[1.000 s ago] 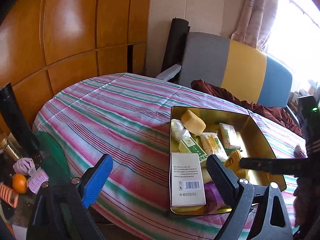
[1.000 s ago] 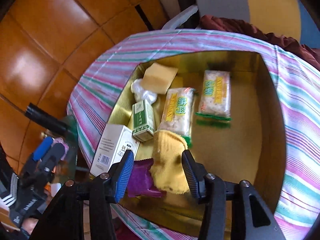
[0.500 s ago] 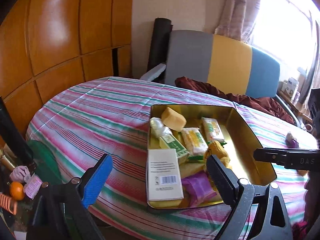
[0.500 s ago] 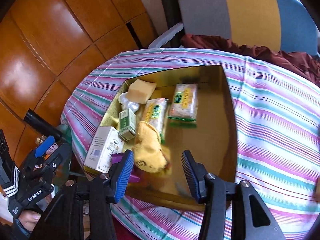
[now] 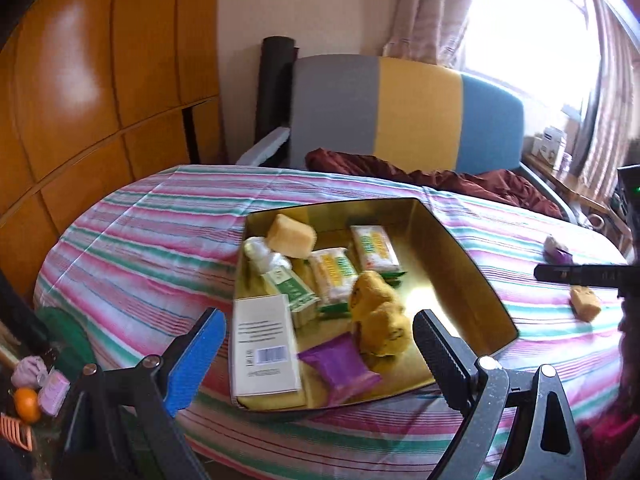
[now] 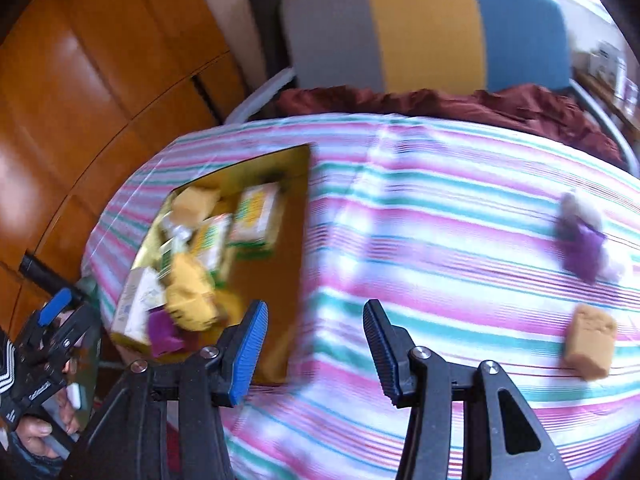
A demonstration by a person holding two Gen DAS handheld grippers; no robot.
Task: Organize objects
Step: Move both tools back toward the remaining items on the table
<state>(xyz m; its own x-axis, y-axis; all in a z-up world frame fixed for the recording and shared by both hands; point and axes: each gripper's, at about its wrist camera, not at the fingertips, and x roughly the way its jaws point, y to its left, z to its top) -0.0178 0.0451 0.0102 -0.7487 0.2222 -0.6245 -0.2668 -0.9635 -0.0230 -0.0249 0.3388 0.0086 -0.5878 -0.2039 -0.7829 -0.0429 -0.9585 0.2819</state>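
A gold tin box (image 5: 472,276) sits on the striped tablecloth (image 5: 152,240). It holds a white carton (image 5: 264,348), a yellow soft toy (image 5: 380,316), a purple packet (image 5: 340,368), a green box (image 5: 292,288), two snack packets (image 5: 334,276) and a yellow block (image 5: 290,236). My left gripper (image 5: 320,344) hovers open at the box's near edge, nothing between its fingers. My right gripper (image 6: 314,320) stands open and empty over bare cloth, to the right of the box (image 6: 296,240). A tan block (image 6: 590,342) and a purple-and-white bundle (image 6: 584,240) lie loose on the cloth further right.
A grey, yellow and blue chair back (image 5: 400,116) with dark red cloth (image 5: 440,176) stands behind the table. Wooden panels (image 5: 80,80) fill the left. Below the table's left edge sit an orange (image 5: 26,404) and small clutter. The left half of the cloth bears nothing.
My right gripper has swung right, from above the yellow toy in the box to over the bare cloth. The left gripper shifted and rolled, so the box sits more centred in its view.
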